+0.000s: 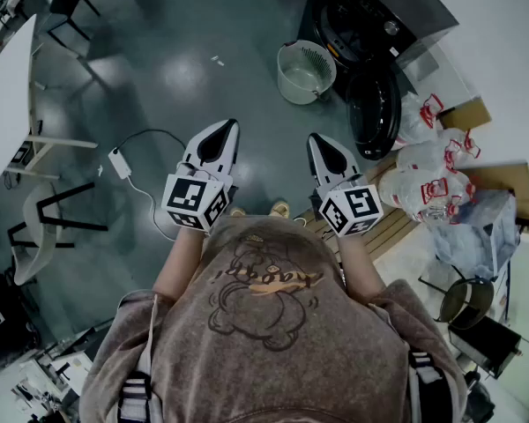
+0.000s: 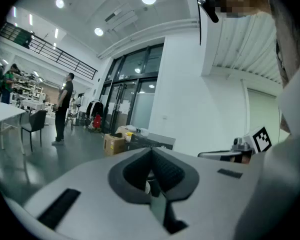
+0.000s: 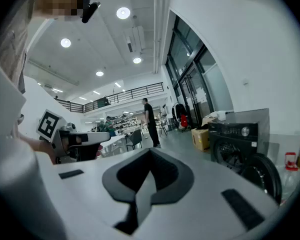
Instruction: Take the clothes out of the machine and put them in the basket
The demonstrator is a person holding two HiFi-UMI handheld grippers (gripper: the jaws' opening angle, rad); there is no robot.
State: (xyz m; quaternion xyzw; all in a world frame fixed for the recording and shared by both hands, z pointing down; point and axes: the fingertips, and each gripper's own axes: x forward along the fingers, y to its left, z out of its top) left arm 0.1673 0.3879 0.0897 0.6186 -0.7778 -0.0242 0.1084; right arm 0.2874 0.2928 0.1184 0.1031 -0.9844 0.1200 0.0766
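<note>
Status of tools: left gripper [image 2: 151,159], white body with dark pads, fully closed, pad against pad, nothing gripped. Right gripper [image 3: 150,159], same build, likewise fully closed and empty. Both held side by side, apart from each other, in front of a person's brown printed top [image 1: 264,324], pointing almost level toward the far side of the room.

Location of task items: dark front-loading washing machine [image 1: 357,11] at far right, against the white wall. Round machine door [image 1: 373,108] swung open toward the near side. Drum interior too dark to tell contents. Pale green round plastic basket [image 1: 306,70] upright on the grey glossy floor [image 1: 176,69], just left of the machine and just beside the open door. Machine and basket both well ahead of the gripper tips, touched by neither.

Surroundings: clear plastic bags of bottles with red handles [image 1: 432,179] at right, on the near side of the open door, beside a slatted wooden pallet [image 1: 392,223]. White power adapter with cable [image 1: 120,162] on the floor, left of the left gripper. White table [image 1: 9,95] at far left.
</note>
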